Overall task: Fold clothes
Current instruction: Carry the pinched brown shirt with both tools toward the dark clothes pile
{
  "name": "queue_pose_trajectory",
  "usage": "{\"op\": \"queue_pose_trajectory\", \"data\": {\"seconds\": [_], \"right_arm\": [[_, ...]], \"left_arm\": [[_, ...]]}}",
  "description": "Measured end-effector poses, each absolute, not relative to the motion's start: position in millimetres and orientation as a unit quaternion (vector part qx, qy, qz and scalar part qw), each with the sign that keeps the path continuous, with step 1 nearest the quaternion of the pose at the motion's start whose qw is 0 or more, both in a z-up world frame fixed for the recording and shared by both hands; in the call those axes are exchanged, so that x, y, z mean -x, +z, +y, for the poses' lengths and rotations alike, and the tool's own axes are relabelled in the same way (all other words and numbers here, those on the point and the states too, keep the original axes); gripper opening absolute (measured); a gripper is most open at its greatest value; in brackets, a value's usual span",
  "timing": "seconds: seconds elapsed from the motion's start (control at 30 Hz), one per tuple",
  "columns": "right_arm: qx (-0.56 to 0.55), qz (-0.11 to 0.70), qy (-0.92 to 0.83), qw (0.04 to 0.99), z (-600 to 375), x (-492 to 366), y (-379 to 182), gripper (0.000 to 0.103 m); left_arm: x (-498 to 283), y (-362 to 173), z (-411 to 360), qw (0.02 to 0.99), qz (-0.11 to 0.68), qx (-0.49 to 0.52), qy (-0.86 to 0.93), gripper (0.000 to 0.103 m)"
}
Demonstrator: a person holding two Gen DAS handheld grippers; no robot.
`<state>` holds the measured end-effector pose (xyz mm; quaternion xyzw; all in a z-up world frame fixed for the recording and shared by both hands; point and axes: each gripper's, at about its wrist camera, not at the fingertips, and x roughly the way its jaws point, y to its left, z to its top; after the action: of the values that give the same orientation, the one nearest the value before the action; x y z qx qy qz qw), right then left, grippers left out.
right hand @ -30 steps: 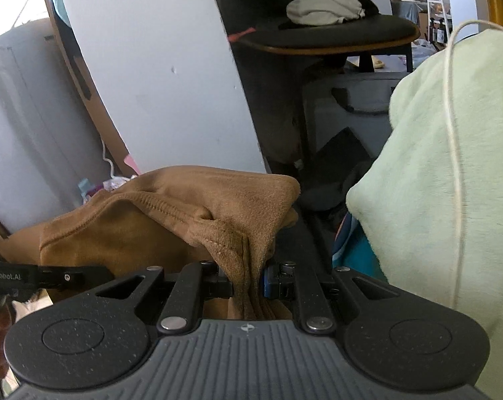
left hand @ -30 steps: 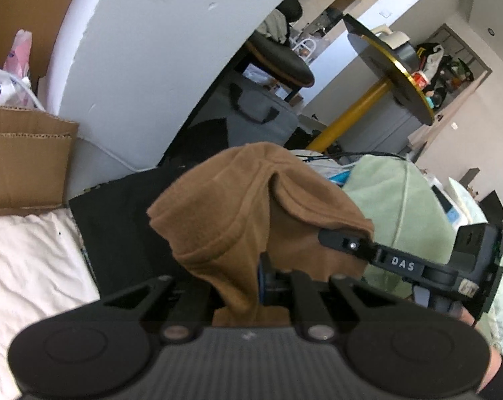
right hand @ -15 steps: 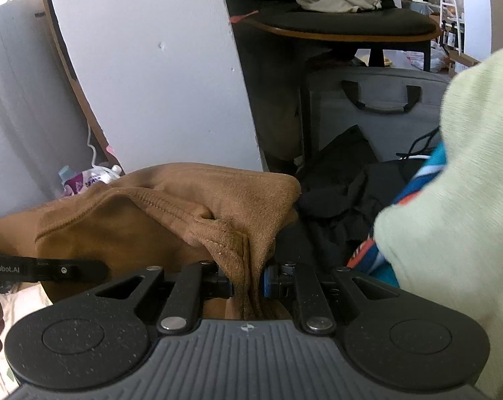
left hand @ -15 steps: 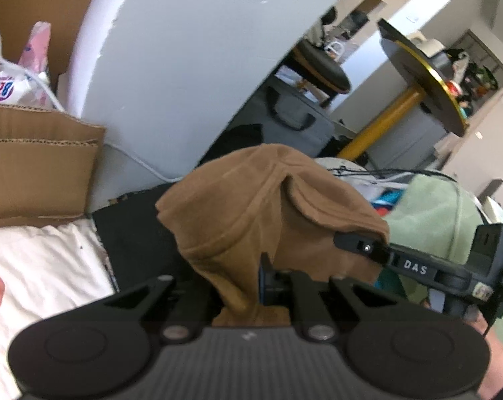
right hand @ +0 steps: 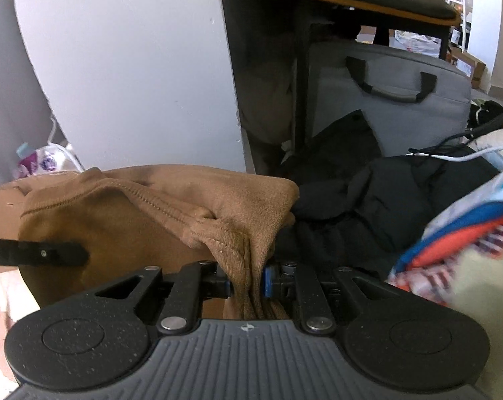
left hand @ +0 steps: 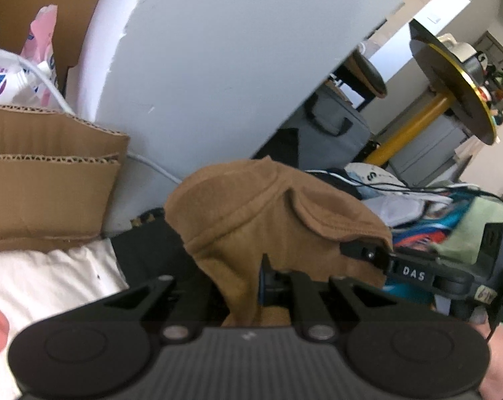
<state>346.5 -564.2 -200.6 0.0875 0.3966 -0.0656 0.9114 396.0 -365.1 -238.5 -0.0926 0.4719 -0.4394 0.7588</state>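
Both grippers clamp the brown garment

Left gripper (left hand: 243, 283) and right gripper (right hand: 248, 283) each pinch a bunched edge of the garment (left hand: 271, 220), held up before a black cloth (right hand: 384, 200), beside a white sheet (left hand: 44, 276)

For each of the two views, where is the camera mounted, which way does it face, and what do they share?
Left wrist: on the left gripper, looking along its fingers at the brown garment; right gripper and a hand at right.
Right wrist: on the right gripper, facing the same garment; left gripper's finger at left.
Shared: the garment, both grippers, grey bag.
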Motion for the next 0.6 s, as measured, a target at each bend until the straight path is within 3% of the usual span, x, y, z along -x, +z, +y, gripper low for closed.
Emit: {"op": "queue_pose_trajectory", "data": {"seconds": [0.43, 0.53, 0.6], "right_arm": [[-0.037, 0.398, -0.069, 0.914, -570.8, -397.9, -273.6, 0.022], [-0.012, 0.402, -0.069, 0.913, -570.7, -406.2, -284.6, 0.026], [0.004, 0.406, -0.071, 0.911, -571.5, -411.6, -288.0, 0.037]], "left_arm": [[-450.8, -304.0, -371.7, 0.757, 0.473, 0.094, -0.44, 0.008], [-453.4, -311.6, -369.7, 0.762, 0.469, 0.092, -0.438, 0.011], [-453.3, -311.6, -368.9, 0.768, 0.461, 0.084, -0.438, 0.012]]}}
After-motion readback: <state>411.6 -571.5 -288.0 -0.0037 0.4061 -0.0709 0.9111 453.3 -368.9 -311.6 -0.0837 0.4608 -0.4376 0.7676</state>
